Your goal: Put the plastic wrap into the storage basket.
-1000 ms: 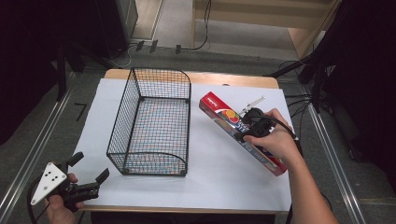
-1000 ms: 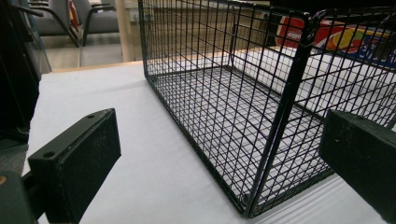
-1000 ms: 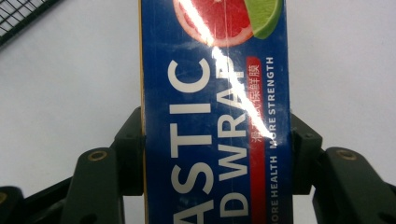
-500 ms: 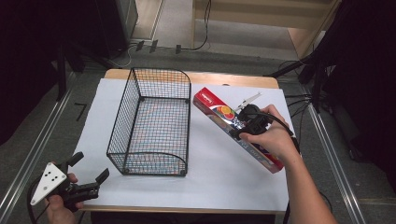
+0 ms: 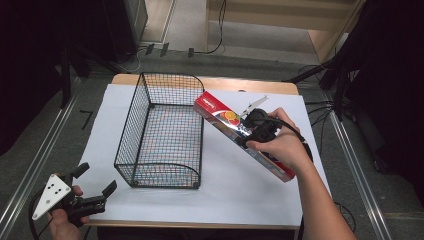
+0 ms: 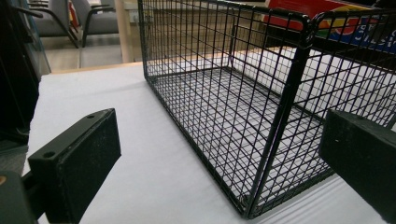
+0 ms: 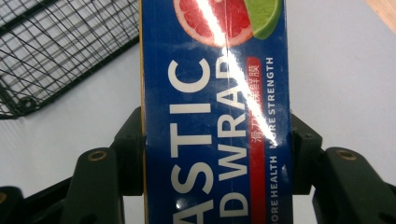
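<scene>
From above, the desk [image 5: 165,210] is covered by a white sheet, and a black wire basket [image 5: 162,132] stands on its left half, long axis running from the near edge toward the far edge. At the near left corner, just off the sheet, the left tongs [image 5: 95,178] sit in a hand with their jaws spread apart and nothing between them. On the right half, the right tongs [image 5: 248,131] clamp a long plastic wrap box [image 5: 240,136] across its width; the box lies slantwise, its red end just beside the basket's far right corner and raised off the sheet, its other end pointing toward the near right corner.

Along the left tongs' own view, two black pads stand wide at either side, and the basket [image 6: 243,107] rises close ahead on the white sheet, a corner post nearest. Part of the box [image 6: 345,28] shows through the mesh at the top right.

Along the right tongs' own view, the blue face of the box [image 7: 215,112], with a grapefruit and lime picture, runs up the middle, and both jaws press against its long sides. A basket corner [image 7: 51,51] lies at the upper left.
</scene>
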Demonstrator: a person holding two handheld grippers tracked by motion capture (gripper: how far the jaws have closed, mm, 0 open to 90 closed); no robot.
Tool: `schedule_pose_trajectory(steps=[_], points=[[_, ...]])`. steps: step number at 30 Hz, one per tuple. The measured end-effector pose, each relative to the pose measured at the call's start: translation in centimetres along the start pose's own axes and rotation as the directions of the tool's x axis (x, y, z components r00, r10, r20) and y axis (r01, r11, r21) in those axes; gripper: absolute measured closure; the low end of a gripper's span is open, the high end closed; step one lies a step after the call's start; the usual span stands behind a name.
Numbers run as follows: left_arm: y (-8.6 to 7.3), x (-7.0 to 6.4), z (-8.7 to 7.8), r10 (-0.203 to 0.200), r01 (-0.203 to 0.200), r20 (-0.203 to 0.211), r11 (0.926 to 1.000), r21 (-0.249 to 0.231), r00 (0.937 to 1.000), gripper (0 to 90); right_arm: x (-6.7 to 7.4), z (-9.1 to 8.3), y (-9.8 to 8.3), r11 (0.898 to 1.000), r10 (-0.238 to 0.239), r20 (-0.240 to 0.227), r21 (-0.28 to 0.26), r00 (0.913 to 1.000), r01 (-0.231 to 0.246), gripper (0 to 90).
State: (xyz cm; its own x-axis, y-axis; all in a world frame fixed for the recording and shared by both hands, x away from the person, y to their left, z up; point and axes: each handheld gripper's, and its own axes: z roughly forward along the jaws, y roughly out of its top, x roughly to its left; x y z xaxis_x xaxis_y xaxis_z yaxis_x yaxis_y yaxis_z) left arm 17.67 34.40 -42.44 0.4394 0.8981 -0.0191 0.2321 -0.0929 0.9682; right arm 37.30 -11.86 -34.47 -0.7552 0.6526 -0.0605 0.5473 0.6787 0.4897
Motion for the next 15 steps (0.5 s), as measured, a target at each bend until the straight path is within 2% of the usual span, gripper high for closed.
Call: schedule_pose_trajectory(steps=[15], points=[[0.0, 0.0, 0.0, -0.001, 0.001, 0.001, 1.0000, -0.005, 1.0000, 0.0, 2.7, 0.3, 2.1, 0.997, -0.083, -0.040, -0.009, 0.9957, 0.083, 40.8]])
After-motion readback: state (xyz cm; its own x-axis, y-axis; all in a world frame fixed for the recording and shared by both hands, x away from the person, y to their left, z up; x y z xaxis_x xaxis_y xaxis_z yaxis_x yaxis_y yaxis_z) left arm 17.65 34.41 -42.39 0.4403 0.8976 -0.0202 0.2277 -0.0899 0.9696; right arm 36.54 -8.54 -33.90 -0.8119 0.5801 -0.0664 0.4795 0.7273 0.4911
